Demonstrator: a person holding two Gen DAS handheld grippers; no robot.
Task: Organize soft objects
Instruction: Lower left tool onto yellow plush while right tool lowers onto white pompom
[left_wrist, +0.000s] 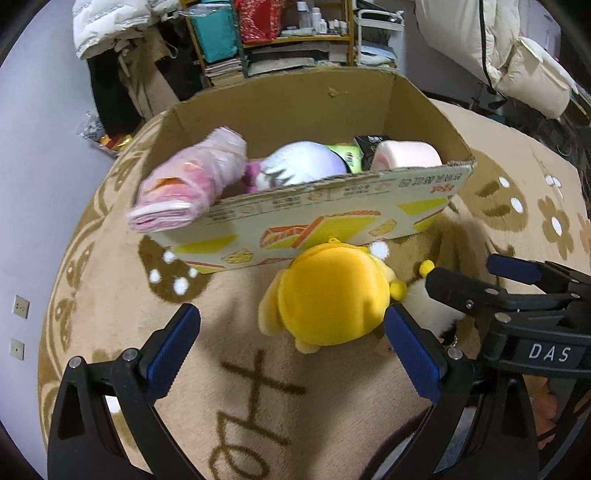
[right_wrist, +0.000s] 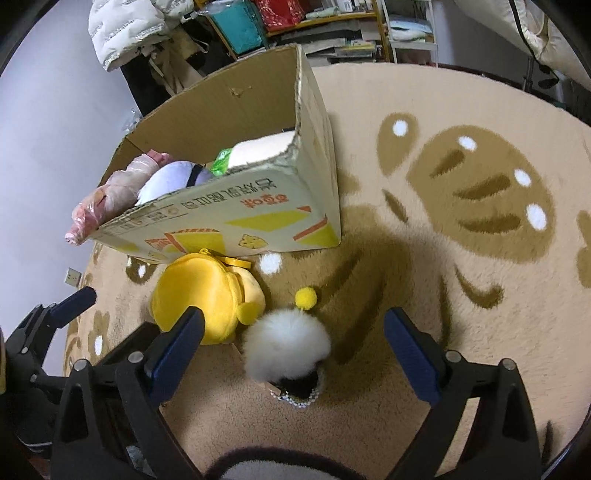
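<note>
We hold both tools low over a beige rug (right_wrist: 443, 332) with brown flower shapes and white dots, which fills most of both views. On it stands an open cardboard box (left_wrist: 295, 110), its printed front wall facing us, yellow blocks and red lettering on the outside. Inside the box we see a pink bundle in clear plastic (left_wrist: 192, 177) that hangs out over the left front corner, a pale lilac-white plush (left_wrist: 303, 162) in the middle, something green (left_wrist: 349, 155) behind it, and a pale pink roll (left_wrist: 406, 155) against the right end.

Just in front of the box, touching its front wall, lies a yellow plush (left_wrist: 328, 295) on the rug. Beside it on its right sits a white fluffy pompom toy (right_wrist: 286, 343) with a small yellow ball (right_wrist: 306, 297) at its top and a dark, bead-edged part at its near end.

Our left gripper (left_wrist: 291, 350) is spread wide and holds nothing; the yellow plush lies just ahead of the gap, near the right finger. Our right gripper (right_wrist: 295, 354) is likewise spread wide, with the pompom toy lying between its fingers, and neither pad touches it.
</note>
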